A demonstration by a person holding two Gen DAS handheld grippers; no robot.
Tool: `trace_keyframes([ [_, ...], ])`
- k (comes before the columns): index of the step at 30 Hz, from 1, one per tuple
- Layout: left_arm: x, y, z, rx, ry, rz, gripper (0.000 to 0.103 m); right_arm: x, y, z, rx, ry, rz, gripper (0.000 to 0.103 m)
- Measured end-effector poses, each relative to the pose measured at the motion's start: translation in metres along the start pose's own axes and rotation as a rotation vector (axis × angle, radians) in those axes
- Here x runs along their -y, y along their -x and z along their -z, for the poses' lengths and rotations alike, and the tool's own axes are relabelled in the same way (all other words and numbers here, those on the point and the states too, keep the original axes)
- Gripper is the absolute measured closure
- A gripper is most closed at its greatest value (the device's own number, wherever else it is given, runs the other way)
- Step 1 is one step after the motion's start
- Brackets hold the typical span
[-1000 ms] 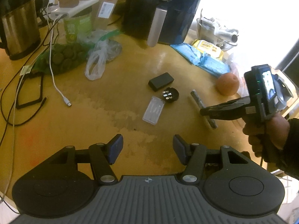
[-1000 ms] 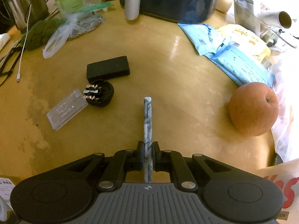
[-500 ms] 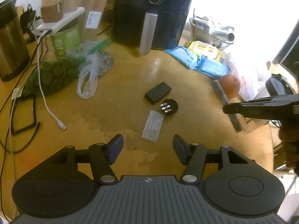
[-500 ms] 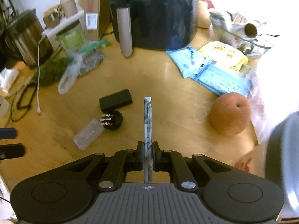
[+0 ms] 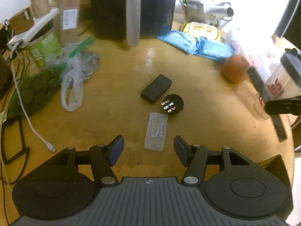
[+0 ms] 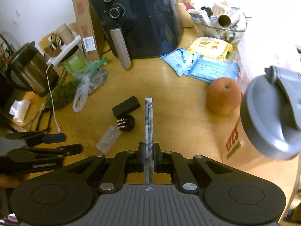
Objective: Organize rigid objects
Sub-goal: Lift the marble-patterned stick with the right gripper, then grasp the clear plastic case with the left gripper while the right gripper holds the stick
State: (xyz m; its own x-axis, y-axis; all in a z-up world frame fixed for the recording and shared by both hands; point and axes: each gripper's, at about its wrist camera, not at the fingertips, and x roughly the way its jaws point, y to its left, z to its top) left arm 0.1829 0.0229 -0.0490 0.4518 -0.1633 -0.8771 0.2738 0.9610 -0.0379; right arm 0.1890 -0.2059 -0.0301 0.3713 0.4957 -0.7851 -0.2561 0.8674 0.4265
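A cluttered wooden worktop [image 6: 169,79] under hard window glare, and here's the action. The right claw [image 6: 148,157] is clamped tight on a marbled stick [image 6: 148,120], gripped near its back end so the long part pokes straight out ahead, clear of the wood, in the air above the other bits. Holding it low on the shaft looks sensible: the free tip can be steered into a container first. And there's a likely one, a clear tub with a grey flip lid [image 6: 270,116], right beside the claw on the right; I'd guess that's where it's headed, though the lid seems to cover the mouth.

The left claw [image 5: 148,148] hangs half open, nothing in it, poised just short of the clear case [image 5: 155,130] lying flat. Touching that case's far corner is a round black plug [image 5: 172,104], pins up, and just beyond it a black box [image 5: 156,88]. All three sit close together, so a grab at one may nudge its neighbours.

Further out: an orange [image 6: 223,96] near the tub, blue packets [image 6: 197,66], a white cable [image 5: 30,120], plastic bags [image 5: 75,82], the air fryer [image 6: 143,18] and kettle [image 6: 28,71] at the back.
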Motion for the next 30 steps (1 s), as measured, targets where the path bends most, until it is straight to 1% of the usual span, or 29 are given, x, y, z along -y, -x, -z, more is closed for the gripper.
trace_keyframes([
  [4,0.006,-0.015,-0.004,-0.013,-0.037,-0.001,0.046,0.003,0.011,0.008,0.009,-0.037,-0.006,0.092],
  [8,0.012,-0.033,-0.006,-0.032,-0.081,-0.020,0.046,0.006,0.021,0.015,0.020,-0.071,-0.003,0.092],
  [15,0.018,-0.057,-0.011,-0.057,-0.110,-0.045,0.046,0.012,0.034,0.029,0.026,-0.116,0.007,0.092],
  [16,0.018,-0.061,-0.011,-0.065,-0.113,-0.051,0.048,0.013,0.036,0.031,0.027,-0.121,0.009,0.092],
  [17,0.018,-0.065,-0.011,-0.074,-0.114,-0.054,0.052,0.014,0.037,0.032,0.027,-0.124,0.010,0.092],
  [19,0.019,-0.070,-0.011,-0.093,-0.115,-0.057,0.066,0.016,0.040,0.034,0.029,-0.131,0.012,0.092],
  [20,0.018,-0.071,-0.010,-0.094,-0.114,-0.047,0.069,0.016,0.041,0.035,0.030,-0.133,0.013,0.092],
  [26,0.019,-0.069,-0.009,-0.101,-0.120,-0.058,0.070,0.017,0.046,0.040,0.033,-0.139,0.014,0.092],
  [30,0.016,-0.061,-0.006,-0.094,-0.106,-0.049,0.070,0.016,0.046,0.041,0.027,-0.135,0.007,0.092],
])
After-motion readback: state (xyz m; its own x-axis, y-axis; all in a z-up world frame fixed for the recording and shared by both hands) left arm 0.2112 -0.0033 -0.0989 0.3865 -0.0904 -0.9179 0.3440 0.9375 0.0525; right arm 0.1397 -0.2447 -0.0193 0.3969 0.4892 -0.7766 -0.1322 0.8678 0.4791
